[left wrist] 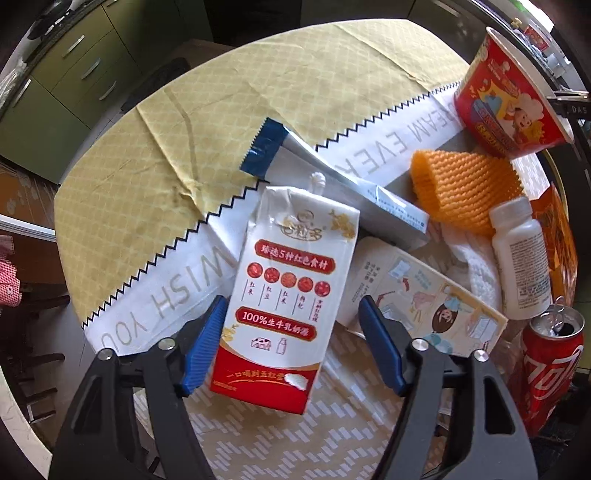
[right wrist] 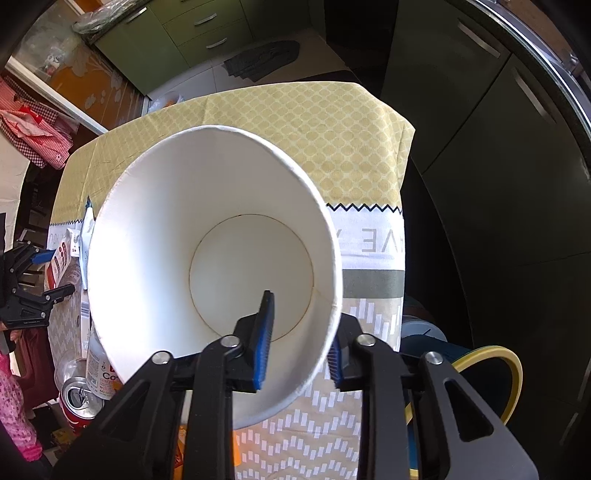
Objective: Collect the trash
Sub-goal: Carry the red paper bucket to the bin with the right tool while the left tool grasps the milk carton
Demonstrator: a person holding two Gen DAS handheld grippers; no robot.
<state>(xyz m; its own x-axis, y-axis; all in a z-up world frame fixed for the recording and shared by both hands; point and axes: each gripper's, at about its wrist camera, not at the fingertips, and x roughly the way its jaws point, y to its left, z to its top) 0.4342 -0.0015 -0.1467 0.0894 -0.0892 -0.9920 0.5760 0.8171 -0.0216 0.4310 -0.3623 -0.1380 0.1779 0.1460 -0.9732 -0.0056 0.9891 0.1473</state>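
Observation:
In the left wrist view my left gripper (left wrist: pixel 291 347) is open, its blue fingers on either side of a red and white milk carton (left wrist: pixel 284 295) lying on the table; whether they touch it I cannot tell. Other trash lies around: a blue and silver wrapper (left wrist: pixel 332 173), an orange foam net (left wrist: pixel 465 184), a white bottle (left wrist: pixel 521 254), a red cola can (left wrist: pixel 546 365). My right gripper (right wrist: pixel 299 350) is shut on the wall of a paper noodle cup (right wrist: pixel 147 229), held tilted above the table; its red outside shows in the left wrist view (left wrist: pixel 506 107).
The table wears a yellow patterned cloth (left wrist: pixel 207 122) with a white lettered band. A flat illustrated box (left wrist: pixel 424 295) lies right of the carton. Green cabinets (right wrist: pixel 184 33) stand behind the table. A yellow-rimmed bin (right wrist: pixel 495 380) sits low at right.

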